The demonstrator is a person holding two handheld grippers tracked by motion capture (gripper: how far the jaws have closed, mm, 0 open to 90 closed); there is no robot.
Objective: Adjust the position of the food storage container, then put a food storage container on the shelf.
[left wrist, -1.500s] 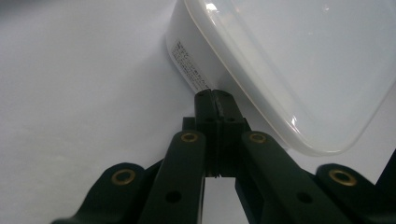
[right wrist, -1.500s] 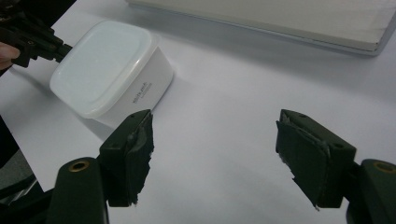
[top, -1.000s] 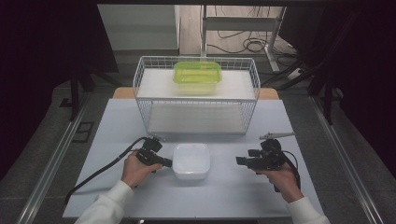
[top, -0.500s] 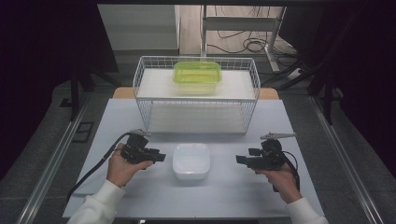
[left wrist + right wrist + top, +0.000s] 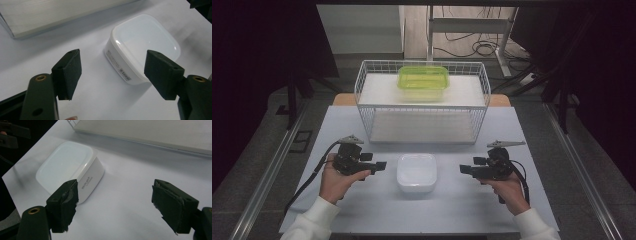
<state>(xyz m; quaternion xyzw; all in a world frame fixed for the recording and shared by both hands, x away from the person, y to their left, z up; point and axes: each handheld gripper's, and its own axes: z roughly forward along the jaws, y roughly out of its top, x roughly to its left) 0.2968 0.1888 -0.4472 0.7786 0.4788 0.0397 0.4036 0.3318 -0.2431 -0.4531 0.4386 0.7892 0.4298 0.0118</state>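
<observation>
Two claws over the pale table [image 5: 362, 210], both facing inward at a white lidded box [image 5: 416, 172]. Left claw [image 5: 380, 165] held just beside the box's near side, apart from it, jaws spread wide and just opening further, nothing between the pads; box seen beyond and between its jaws in the left gripper view [image 5: 142, 47], resting flat on the table with a small printed label on its side wall. Right claw [image 5: 466, 169] level with the box on the opposite side, a little farther off, jaws likewise spread wide, just opening a touch more, and empty; box ahead and to the left of its jaws [image 5: 70, 167]. Beyond both claws, a white wire basket [image 5: 362, 100] holding a green container [image 5: 423, 82].
</observation>
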